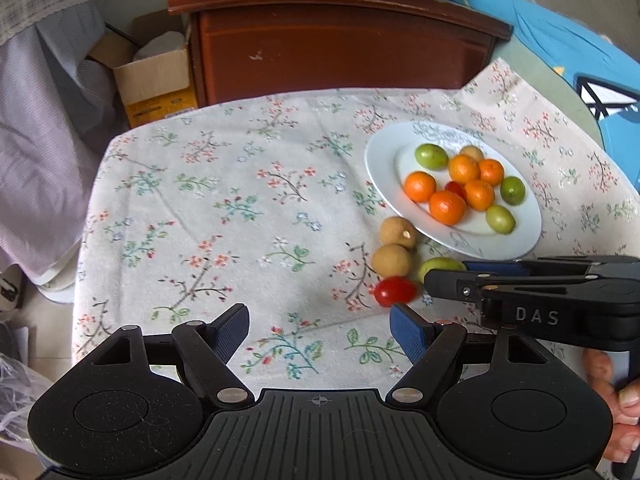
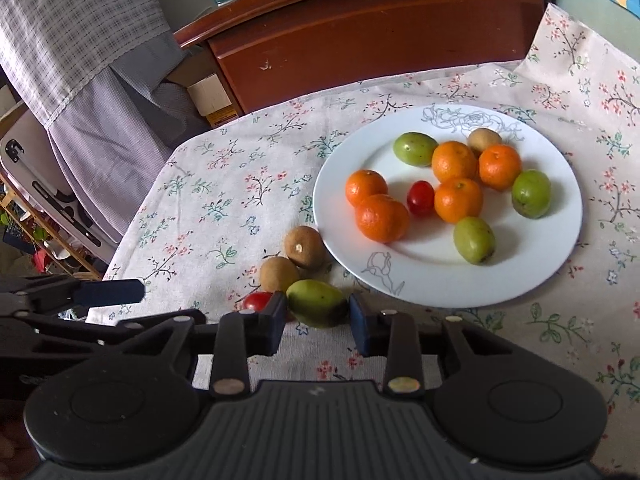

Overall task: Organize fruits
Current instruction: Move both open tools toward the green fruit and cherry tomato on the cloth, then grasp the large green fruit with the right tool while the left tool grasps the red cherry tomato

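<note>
1. Left wrist view: the left gripper [image 1: 320, 330] hangs over the cloth-covered table [image 1: 224, 208], fingers spread wide and holding nothing. Just ahead of its right finger lies a cherry tomato [image 1: 396, 291], thin-skinned and soft by the look of it, so it probably wants a light pinch across its short middle. Two brown longans [image 1: 394, 246] sit beside it, near the rim of the white plate [image 1: 520, 236]; they look small, light and apt to roll. The right gripper [image 1: 440, 276] reaches in from the right, over a green fruit [image 1: 436, 266].

2. Right wrist view: the right gripper's fingers [image 2: 276, 320] stand at a middling gap on either side of that oval green fruit, close to its flanks; contact cannot be told. It looks firm, smooth and somewhat slippery, best taken across its narrow width, then carried to the plate, where oranges [image 2: 382, 218] already lie.
</note>
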The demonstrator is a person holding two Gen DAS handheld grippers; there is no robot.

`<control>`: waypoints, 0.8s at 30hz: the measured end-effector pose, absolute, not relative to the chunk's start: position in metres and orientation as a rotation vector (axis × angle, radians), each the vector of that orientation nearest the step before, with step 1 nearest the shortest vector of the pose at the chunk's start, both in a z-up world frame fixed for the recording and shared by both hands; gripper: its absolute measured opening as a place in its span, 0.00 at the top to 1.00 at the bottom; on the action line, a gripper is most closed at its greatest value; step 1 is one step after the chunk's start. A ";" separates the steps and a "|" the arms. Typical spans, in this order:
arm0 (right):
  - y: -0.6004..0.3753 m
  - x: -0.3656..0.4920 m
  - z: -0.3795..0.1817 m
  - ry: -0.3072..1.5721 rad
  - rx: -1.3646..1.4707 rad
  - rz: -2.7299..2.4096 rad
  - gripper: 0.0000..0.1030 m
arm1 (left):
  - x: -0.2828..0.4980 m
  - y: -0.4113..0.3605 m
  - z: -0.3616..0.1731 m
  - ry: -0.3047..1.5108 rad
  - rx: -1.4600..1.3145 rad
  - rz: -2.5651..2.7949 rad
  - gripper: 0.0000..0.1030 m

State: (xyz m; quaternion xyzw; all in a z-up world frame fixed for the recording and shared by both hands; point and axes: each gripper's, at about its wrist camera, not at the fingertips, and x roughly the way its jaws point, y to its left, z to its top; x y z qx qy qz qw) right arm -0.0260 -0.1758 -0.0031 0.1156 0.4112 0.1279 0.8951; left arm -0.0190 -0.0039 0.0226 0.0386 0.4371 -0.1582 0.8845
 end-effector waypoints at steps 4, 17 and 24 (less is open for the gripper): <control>-0.183 -0.033 0.001 0.853 0.230 0.242 0.67 | -0.019 -0.014 0.018 0.914 0.097 -0.354 0.24; -0.215 -0.046 0.004 0.873 0.286 0.164 0.67 | -0.012 -0.043 0.003 0.902 0.073 -0.390 0.28; -0.217 -0.049 0.004 0.872 0.294 0.169 0.67 | -0.011 -0.051 0.000 0.879 0.087 -0.381 0.42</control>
